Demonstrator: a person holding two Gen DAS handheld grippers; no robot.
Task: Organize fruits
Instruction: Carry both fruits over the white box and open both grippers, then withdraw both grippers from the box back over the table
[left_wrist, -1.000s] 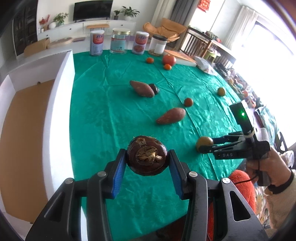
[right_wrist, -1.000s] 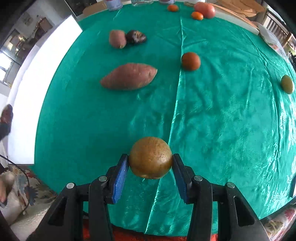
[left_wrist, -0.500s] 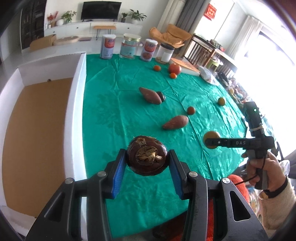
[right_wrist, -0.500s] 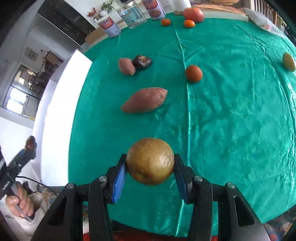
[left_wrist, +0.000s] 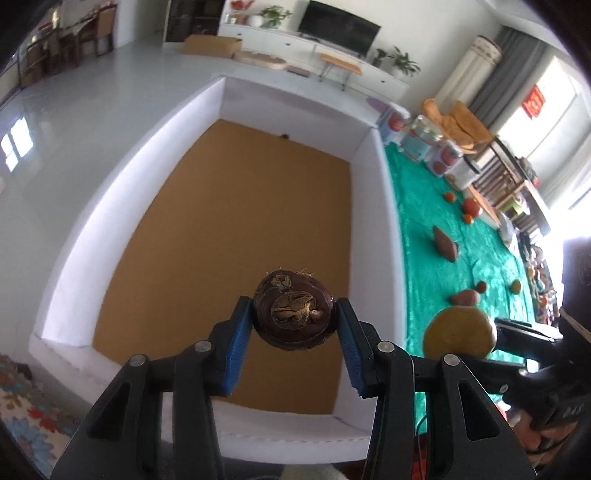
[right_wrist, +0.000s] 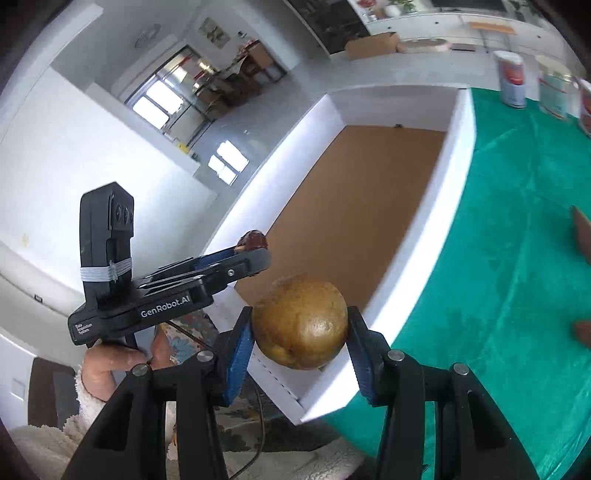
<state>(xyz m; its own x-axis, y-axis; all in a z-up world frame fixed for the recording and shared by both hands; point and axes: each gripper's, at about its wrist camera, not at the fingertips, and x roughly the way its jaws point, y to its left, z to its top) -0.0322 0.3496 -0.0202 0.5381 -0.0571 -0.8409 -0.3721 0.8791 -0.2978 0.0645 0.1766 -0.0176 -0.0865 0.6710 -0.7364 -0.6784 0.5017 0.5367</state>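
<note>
**Both grippers loaded, poised at the white box**

The left gripper (left_wrist: 294, 325) is clamped on a dark brown round fruit (left_wrist: 293, 309), its blue pads (left_wrist: 240, 347) pressing the fruit's two sides so the scarred, papery top faces the camera. It hangs over the cardboard-brown floor of the white box (left_wrist: 373, 206), near the front wall, which looks like the spot for a drop. The right gripper (right_wrist: 300, 334) is closed on a yellow-brown round fruit (right_wrist: 301, 323), held the same way, by its widest part, presumably so it cannot roll out. That fruit sits above the box's near corner, just inside the edge where the white wall meets the green tablecloth (right_wrist: 517, 229). The two tools are close beside each other, the person's hand (right_wrist: 110, 363) under the left one.

Out on the cloth, well apart from the box, a sweet potato (left_wrist: 445, 244) and several small orange and red fruits wait, with jars (left_wrist: 417, 142) lined up at the far end. I'd judge the box to be the collecting place, empty so far.
</note>
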